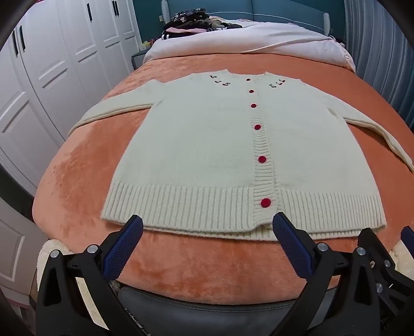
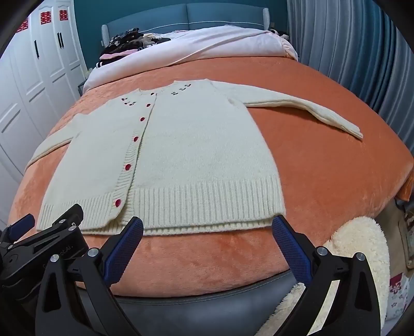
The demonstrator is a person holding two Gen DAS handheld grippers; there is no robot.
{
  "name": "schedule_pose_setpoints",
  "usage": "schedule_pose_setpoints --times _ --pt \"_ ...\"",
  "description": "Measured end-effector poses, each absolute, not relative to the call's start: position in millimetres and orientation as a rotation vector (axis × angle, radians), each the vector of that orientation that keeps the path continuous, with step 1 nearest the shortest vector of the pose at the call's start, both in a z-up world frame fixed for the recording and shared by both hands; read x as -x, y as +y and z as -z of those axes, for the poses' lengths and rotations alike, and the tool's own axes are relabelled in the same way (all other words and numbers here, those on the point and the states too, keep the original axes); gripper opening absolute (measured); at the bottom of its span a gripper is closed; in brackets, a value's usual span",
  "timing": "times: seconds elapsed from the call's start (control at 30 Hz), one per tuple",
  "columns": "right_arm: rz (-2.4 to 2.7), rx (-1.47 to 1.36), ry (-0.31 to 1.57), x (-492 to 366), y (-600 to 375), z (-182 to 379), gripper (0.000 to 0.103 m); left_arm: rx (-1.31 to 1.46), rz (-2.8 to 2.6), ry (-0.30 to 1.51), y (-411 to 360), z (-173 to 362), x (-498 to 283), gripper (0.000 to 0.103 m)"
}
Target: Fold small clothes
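Lying flat and face up on an orange plush bedspread (image 1: 77,181), a cream knitted cardigan with red buttons (image 1: 201,144) is shown spread out at full width, buttoned down the front, both long sleeves stretched sideways and the ribbed hem (image 1: 181,206) turned toward the foot of the bed. No fold is seen in the garment, so the folding is judged to be at its very start, with the laying-out step apparently done.

The left gripper (image 1: 207,224) is held just short of the hem, near the bottom red button (image 1: 265,202), its blue-padded fingers spread wide with nothing between them. The right gripper (image 2: 207,224) is held beside it, over the right half of the hem, likewise spread wide and empty. Neither pair of pads is seen touching the knit.

A first grasp is judged to be what is called for next: each set of tongs would need to be brought down onto the garment and pressed together on both layers, whether at the hem corners or out at the left sleeve (image 1: 111,108) and right sleeve (image 2: 305,108). Since the sleeves lie well apart from the grippers, a reach across the bed would be needed for them. A pile of dark clothes (image 2: 124,41) is seen near the blue headboard (image 2: 181,15), well clear of the work.
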State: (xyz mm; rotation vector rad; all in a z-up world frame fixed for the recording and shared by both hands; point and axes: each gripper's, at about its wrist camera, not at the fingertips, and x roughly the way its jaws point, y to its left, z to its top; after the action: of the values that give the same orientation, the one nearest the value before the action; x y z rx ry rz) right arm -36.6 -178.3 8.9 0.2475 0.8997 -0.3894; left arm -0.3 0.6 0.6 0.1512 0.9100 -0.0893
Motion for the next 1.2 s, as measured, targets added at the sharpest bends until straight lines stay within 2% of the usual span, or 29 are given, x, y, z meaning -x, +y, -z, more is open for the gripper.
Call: schedule_pose_setpoints --times 1.2 --pt "0.408 -0.219 0.914 36.2 -176.8 -8.1 0.098 -0.174 0.076 0.915 -2.4 -2.3 0.9 0.098"
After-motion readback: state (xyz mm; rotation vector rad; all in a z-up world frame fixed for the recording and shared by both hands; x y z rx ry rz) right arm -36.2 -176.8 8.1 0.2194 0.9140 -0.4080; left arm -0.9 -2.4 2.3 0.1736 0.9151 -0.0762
